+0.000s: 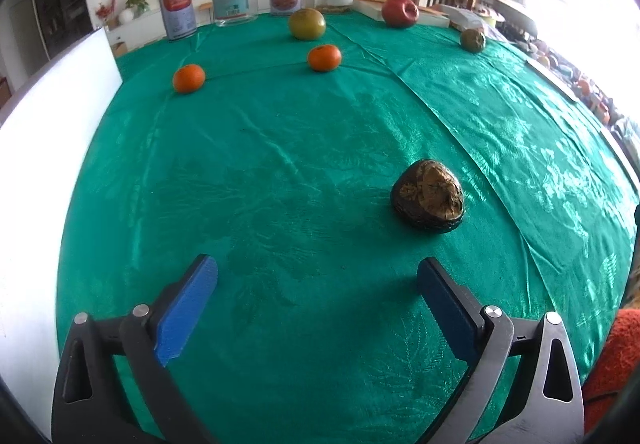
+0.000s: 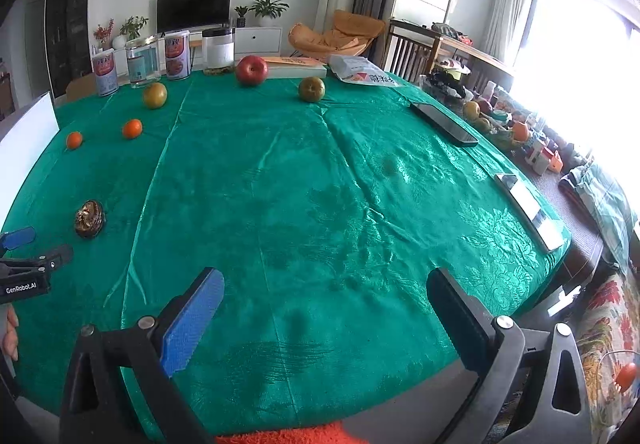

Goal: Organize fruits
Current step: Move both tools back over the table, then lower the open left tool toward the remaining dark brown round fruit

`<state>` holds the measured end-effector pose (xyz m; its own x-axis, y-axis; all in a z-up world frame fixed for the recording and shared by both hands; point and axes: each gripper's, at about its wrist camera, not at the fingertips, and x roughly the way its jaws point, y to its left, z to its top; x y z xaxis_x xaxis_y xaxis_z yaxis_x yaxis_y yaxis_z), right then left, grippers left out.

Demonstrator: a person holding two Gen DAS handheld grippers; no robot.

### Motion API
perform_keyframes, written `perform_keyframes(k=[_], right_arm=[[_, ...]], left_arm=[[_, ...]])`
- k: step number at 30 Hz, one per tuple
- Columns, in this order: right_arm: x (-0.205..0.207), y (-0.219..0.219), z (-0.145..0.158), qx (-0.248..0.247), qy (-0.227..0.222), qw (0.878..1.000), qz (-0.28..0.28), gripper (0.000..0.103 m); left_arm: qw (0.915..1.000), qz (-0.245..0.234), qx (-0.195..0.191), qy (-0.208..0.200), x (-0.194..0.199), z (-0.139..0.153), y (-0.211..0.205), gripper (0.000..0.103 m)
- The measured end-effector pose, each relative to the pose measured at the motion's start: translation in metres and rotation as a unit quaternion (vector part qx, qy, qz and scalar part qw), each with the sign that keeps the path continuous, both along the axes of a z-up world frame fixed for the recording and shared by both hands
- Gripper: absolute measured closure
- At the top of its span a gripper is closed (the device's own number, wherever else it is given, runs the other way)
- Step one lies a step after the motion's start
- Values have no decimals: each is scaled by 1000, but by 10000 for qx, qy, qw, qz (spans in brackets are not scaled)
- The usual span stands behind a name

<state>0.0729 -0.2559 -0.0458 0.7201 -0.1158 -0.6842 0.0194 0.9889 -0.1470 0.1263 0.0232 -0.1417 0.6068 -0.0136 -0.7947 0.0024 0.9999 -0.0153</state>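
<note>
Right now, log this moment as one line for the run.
left gripper: open, empty | right gripper: open, empty | nearest left: dark shrivelled fruit, untouched | fruits scattered on green cloth | sorting not begun

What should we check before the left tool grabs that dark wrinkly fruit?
1. Left tool open wide enough for the fruit: ok, blue pads stand far apart with nothing between them.
2. Dark fruit lined up between the pads: not ok, it sits ahead and off to the right.
3. Green cloth bare around the fruit: ok.
4. Right tool out of the way: ok, open, empty, off to the side.
5. Other fruit far enough away: ok, the oranges and apple lie far back.
6. Where the fruit should go: cannot tell.
</note>
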Motion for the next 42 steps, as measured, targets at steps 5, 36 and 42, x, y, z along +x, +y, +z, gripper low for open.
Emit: perform_keyframes(k=[5,36,42], right_arm=[[-1,-5,2,80,-16,10000,21,2],[-1,-17,3,397,3,9992,30,2],[-2,-17,3,411,-14,9992,16,2]], left_arm=[[10000,-11,-35,-12,-1,0,1,3],[10000,-17,14,2,-1,0,0,1],[10000,-31,-10,5,-1,0,-1,1]])
